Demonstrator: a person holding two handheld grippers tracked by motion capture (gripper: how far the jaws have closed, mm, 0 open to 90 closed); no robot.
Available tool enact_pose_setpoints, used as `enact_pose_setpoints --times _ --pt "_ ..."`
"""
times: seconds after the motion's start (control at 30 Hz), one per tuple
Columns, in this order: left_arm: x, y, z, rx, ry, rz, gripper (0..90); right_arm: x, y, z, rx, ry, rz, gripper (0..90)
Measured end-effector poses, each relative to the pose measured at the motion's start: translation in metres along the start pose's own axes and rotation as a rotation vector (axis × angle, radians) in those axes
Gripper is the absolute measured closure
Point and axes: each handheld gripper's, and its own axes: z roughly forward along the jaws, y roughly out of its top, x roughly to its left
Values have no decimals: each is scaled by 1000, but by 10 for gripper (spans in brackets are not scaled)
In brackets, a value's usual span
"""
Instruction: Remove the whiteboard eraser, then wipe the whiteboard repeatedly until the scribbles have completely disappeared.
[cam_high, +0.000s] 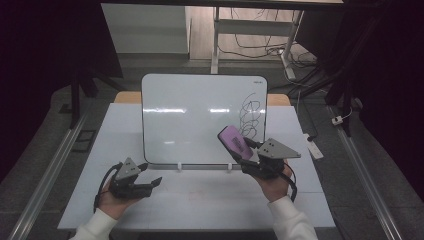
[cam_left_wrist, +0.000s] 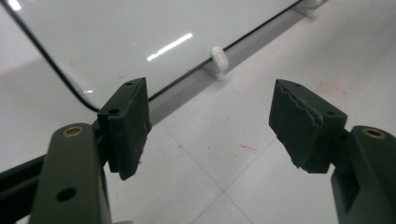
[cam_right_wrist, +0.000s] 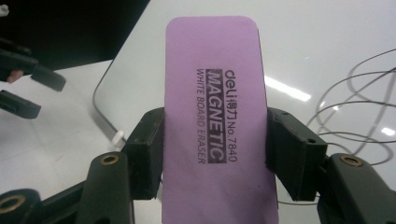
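A flat purple rectangular whiteboard eraser (cam_right_wrist: 217, 126) was clamped across its long edges by the right gripper (cam_high: 248, 156), right of centre in the high view, and held before the black scribbles (cam_high: 251, 116) on the upright white rectangular whiteboard (cam_high: 190, 117). The eraser was judged light, fairly stiff in the body with a soft wiping face, so a grip at mid-length seemed sound. The left gripper (cam_high: 150, 181), at lower left, was seen with its jaws apart and nothing between them.
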Motion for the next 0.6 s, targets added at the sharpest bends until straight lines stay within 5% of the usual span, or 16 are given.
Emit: enact_pose_setpoints --times 0.6 --pt "3 0 -1 -5 -1 -6 297 -46 15 -9 -91 -206 36 411"
